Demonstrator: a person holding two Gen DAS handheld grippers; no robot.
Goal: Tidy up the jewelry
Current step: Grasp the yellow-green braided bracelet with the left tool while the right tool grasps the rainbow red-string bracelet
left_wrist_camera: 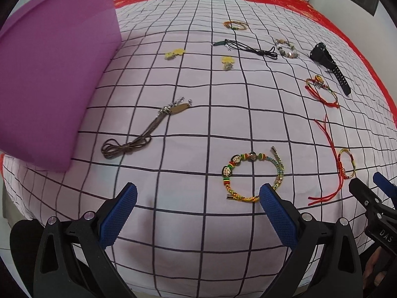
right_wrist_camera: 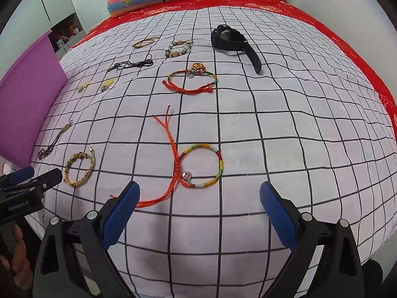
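Left tongs [left_wrist_camera: 198, 206]: the two blue tips are wide apart. Nothing is between them. They hang just over the checked sheet [left_wrist_camera: 198, 129].
Right tongs [right_wrist_camera: 199, 206]: these are wide apart too, and hold nothing. They hang just beside the left tongs.
Right in front of the left tongs: a beaded bracelet [left_wrist_camera: 253, 173] in green, yellow and red. One end of it lies just beside the right blue tip.
Right in front of the right tongs: a striped cord bracelet [right_wrist_camera: 202, 167] with long orange tails. One tail runs close to the left blue tip.
A bit further from the left tongs: a brown cord necklace [left_wrist_camera: 139, 134] with a metal tag, off to the left.
Beside that: a big purple box [left_wrist_camera: 49, 74]. I cannot see inside it.
Further from the right tongs: a red cord bracelet [right_wrist_camera: 191, 80] with a gold charm, straight ahead.
Far from both tongs: two yellow earrings [left_wrist_camera: 175, 54], a black cord necklace [left_wrist_camera: 248, 47], a stone bead bracelet [left_wrist_camera: 286, 47], a thin gold bracelet [left_wrist_camera: 235, 24] and a black watch [right_wrist_camera: 233, 42].
Done: nothing that I can see. Every piece lies loose on the sheet, well apart from the others.
Left to do: I think all of it. The job looks like it is at the very start.
Likely first picks: I think the two bracelets closest to the tongs.
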